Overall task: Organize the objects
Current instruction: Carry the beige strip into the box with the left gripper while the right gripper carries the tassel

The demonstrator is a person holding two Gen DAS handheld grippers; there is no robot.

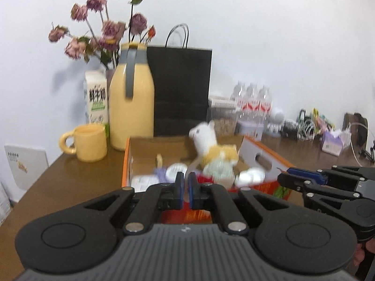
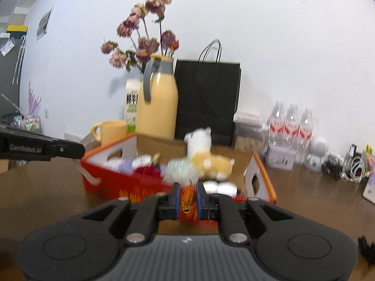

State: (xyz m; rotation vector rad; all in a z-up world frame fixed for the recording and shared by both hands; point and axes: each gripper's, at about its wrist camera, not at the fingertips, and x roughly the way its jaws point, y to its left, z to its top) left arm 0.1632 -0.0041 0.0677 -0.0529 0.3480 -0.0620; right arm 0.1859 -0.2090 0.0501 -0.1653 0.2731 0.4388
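Observation:
An orange and red cardboard box (image 1: 259, 158) (image 2: 262, 172) sits on the brown table, holding a white and yellow plush animal (image 1: 209, 144) (image 2: 205, 158) and several small blurred items. My left gripper (image 1: 186, 182) is shut on the box's near wall, close to its left corner. It enters the right wrist view from the left (image 2: 82, 150). My right gripper (image 2: 188, 194) is shut on the same wall with its flame print, nearer the right corner, and shows at the right of the left wrist view (image 1: 281, 178).
Behind the box stand a yellow jug (image 1: 131, 107) (image 2: 157, 107), a yellow mug (image 1: 90, 144) (image 2: 112, 131), a milk carton (image 1: 96, 98), dried flowers (image 1: 105, 28) and a black paper bag (image 1: 181, 91) (image 2: 207, 98). Water bottles (image 2: 290, 124) and cables (image 2: 351, 166) crowd the back right.

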